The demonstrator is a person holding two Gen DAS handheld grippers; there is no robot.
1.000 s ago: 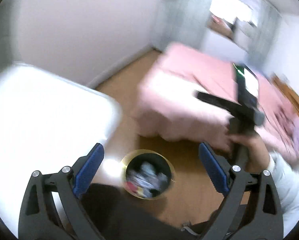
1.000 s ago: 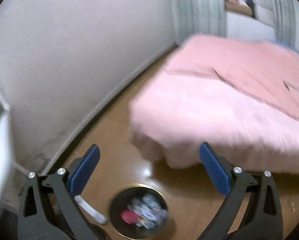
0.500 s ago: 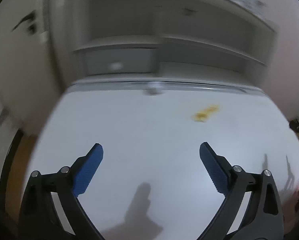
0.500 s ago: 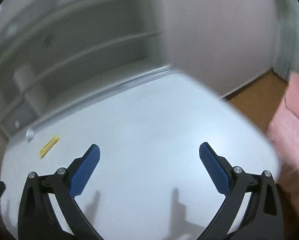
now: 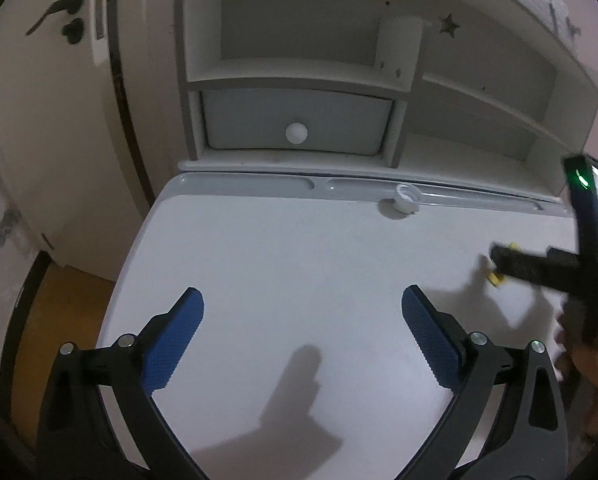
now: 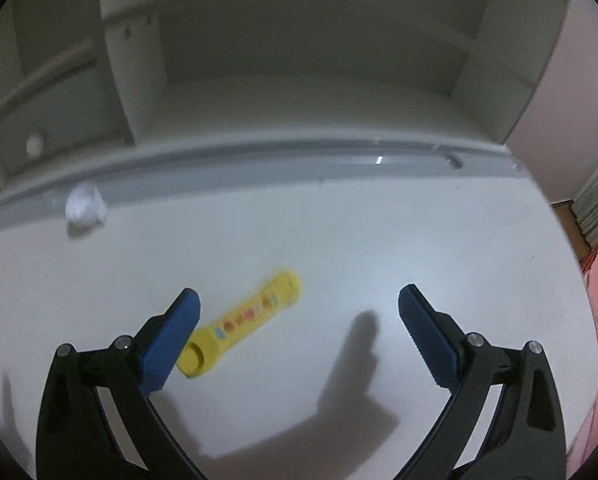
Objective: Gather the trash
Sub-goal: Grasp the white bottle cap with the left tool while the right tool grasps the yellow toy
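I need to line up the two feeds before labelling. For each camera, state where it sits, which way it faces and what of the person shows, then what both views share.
Left wrist: sits on the left hand-held gripper, open, facing the white desk and its shelf unit; the person's right hand with the right hand-held gripper shows at right.
Right wrist: sits on the right hand-held gripper, open, facing the desk over the yellow tube; no hand shows.
Shared: desk, shelf unit, white cap, part of the yellow tube.
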